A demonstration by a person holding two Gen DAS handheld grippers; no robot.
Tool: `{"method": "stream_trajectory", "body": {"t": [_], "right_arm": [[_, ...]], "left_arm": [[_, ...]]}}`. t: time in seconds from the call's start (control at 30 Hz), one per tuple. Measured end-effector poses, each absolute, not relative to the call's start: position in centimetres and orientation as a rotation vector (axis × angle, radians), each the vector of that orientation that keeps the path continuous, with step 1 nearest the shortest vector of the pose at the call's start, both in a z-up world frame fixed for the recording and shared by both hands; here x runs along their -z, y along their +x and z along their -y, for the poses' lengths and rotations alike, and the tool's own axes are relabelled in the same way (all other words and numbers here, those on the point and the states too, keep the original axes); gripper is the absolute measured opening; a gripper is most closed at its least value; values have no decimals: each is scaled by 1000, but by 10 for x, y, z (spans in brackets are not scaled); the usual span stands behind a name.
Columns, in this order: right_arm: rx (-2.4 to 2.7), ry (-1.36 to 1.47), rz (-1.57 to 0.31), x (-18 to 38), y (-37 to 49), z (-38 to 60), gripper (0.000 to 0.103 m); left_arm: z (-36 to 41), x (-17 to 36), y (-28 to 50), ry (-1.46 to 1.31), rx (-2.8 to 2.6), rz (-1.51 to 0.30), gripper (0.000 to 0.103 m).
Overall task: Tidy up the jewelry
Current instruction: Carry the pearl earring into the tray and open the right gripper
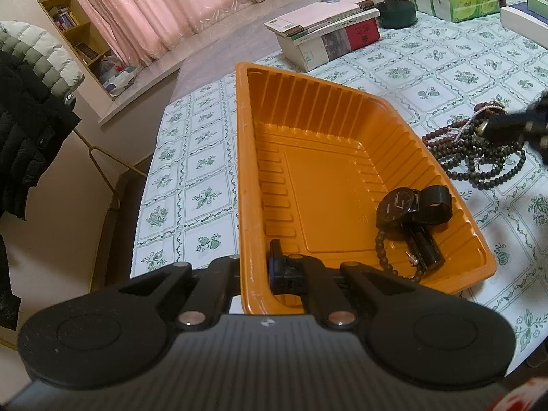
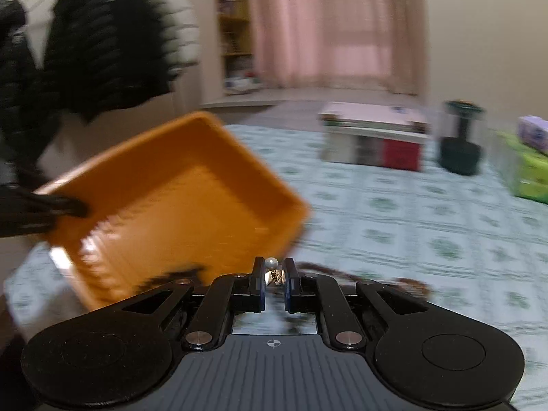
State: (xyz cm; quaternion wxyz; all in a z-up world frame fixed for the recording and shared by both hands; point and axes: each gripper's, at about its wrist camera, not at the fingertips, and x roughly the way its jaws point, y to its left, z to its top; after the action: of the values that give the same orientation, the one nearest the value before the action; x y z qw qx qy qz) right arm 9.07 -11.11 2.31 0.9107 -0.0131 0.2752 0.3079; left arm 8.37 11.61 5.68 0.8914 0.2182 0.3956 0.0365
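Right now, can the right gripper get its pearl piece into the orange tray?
Probably yes. The right gripper is shut on the pearl piece, the orange tray sits just ahead, its top open, and the left gripper steadies its rim.

The table (image 1: pixel 462 78) wears a white cloth with green flowers in squares. Behind the table hang long pink curtains (image 1: pixel 164 10), and soft light glows through them. Left of the curtains stands a wooden bookshelf (image 1: pixel 58 13) full of books. Below the curtains runs a pale low ledge (image 1: pixel 205 48). Far left of the table, puffy black and white coats (image 1: pixel 30 102) hang on a rack. The walls (image 2: pixel 479 34) are plain cream.
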Motion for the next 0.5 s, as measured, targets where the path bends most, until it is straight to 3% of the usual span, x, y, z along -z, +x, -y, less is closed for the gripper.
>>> {"method": "stream_trajectory", "body": {"t": [0.5], "right_arm": [[-792, -77, -604, -15, 80, 51, 10]], "left_arm": [[-119, -55, 84, 440, -73, -818, 3]]}}
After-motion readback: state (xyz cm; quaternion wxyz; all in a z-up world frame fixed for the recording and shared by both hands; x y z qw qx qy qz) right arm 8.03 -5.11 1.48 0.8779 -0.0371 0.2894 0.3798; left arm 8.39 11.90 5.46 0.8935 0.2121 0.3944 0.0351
